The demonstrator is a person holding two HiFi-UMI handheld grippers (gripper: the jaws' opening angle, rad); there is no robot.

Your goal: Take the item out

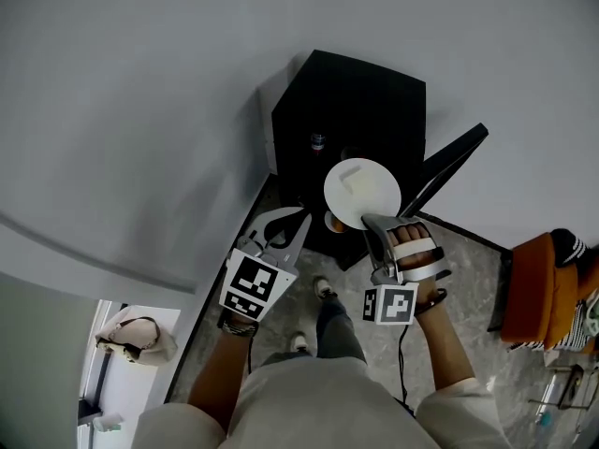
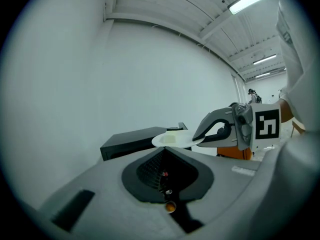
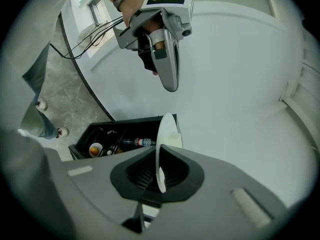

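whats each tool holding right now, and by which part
The right tool grips the plate by its rim, at the edge nearest the person, above the open black box. The left tool is shut and holds nothing.

Centre frame: white plate (image 1: 374,199) hides part of black box (image 1: 365,92) interior; right edge: orange object (image 1: 538,283) cut off.
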